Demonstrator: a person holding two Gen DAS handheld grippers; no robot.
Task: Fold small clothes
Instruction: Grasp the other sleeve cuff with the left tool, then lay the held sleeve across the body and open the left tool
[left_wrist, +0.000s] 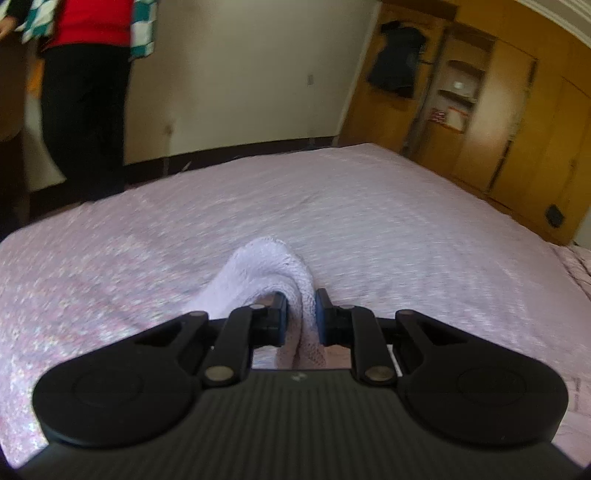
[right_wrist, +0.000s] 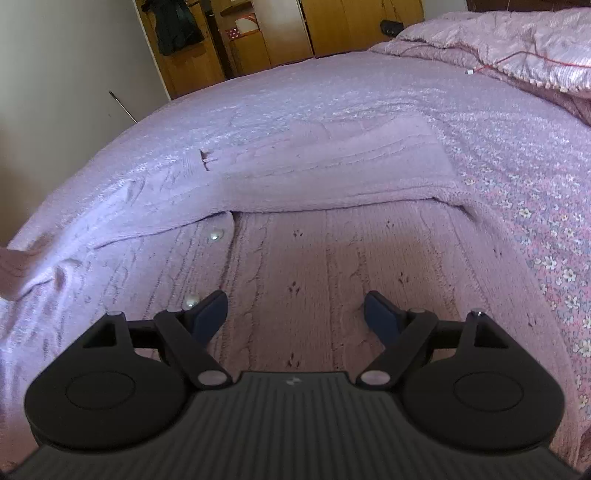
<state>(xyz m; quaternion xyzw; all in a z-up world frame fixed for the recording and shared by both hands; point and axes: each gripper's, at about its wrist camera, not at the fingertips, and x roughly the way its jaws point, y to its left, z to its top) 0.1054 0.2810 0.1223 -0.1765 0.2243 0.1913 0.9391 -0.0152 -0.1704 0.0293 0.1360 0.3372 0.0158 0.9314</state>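
A small lilac knitted cardigan (right_wrist: 314, 258) with pearl buttons lies flat on the bed, one sleeve (right_wrist: 332, 162) folded across its upper part. My right gripper (right_wrist: 295, 310) is open and empty, just above the cardigan's front panel. My left gripper (left_wrist: 301, 308) is shut on a bunched part of the cardigan (left_wrist: 266, 269) and holds it up above the bedspread; which part it is I cannot tell. At the far left of the right wrist view a part of the cardigan (right_wrist: 14, 269) rises off the bed.
The bed has a pink flowered bedspread (left_wrist: 406, 221) and a rumpled pink quilt (right_wrist: 517, 44) at the back right. A person in red top and black trousers (left_wrist: 85, 110) stands beyond the bed's far left edge. Wooden wardrobes (left_wrist: 498, 110) line the right wall.
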